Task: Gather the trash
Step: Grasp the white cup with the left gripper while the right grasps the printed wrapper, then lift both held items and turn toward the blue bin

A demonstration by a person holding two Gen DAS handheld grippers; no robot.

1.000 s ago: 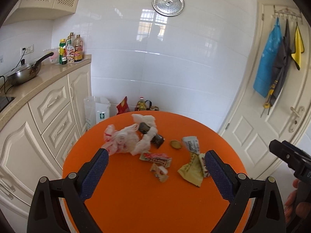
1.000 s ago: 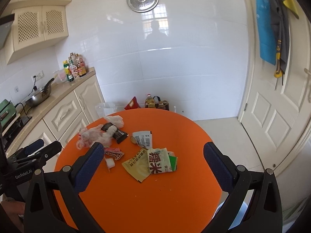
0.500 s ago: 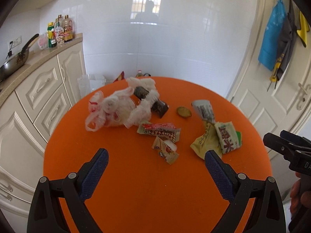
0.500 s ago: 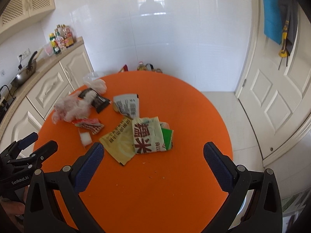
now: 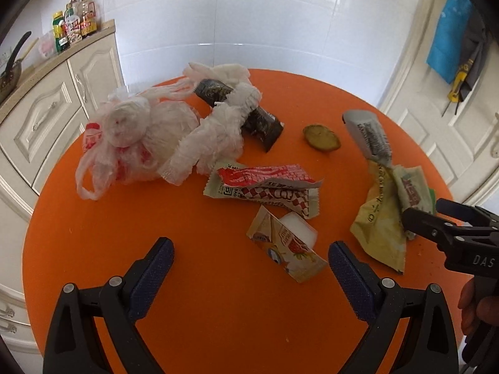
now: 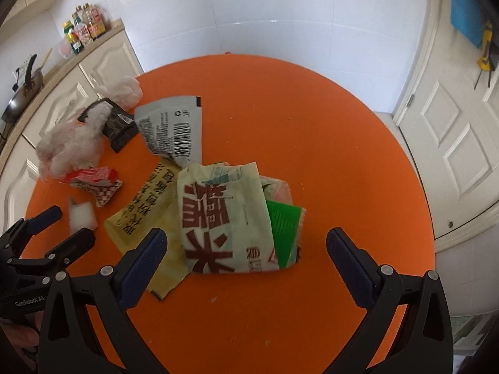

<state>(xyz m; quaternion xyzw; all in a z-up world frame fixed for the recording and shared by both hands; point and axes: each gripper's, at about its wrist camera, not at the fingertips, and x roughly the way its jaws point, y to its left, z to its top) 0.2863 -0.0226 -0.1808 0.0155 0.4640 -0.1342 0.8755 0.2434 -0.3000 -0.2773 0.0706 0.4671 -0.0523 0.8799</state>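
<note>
Trash lies scattered on a round orange table point(image 5: 202, 305) point(image 6: 343, 143). My left gripper point(image 5: 249, 261) is open, low over the table, with a small torn strawberry wrapper point(image 5: 285, 246) just ahead between its fingers. Beyond lie a red checked wrapper point(image 5: 268, 187), crumpled white plastic bags point(image 5: 140, 137), a black packet point(image 5: 246, 112) and a brown scrap point(image 5: 321, 137). My right gripper point(image 6: 246, 252) is open over a pale wrapper with red characters point(image 6: 218, 218), with a yellow wrapper point(image 6: 149, 215) and green packet point(image 6: 283, 230) beside it. A grey barcode packet point(image 6: 174, 124) lies farther back.
Cream cabinets point(image 5: 46, 118) with a counter holding bottles point(image 5: 75, 28) and a pan point(image 6: 25, 90) stand left of the table. A white tiled wall is behind, and a white door point(image 6: 461, 131) with hanging cloths point(image 5: 449, 40) is on the right.
Both grippers have come down and forward toward the table, so the trash looks larger and closer. Both stay open; nothing has been picked up.
</note>
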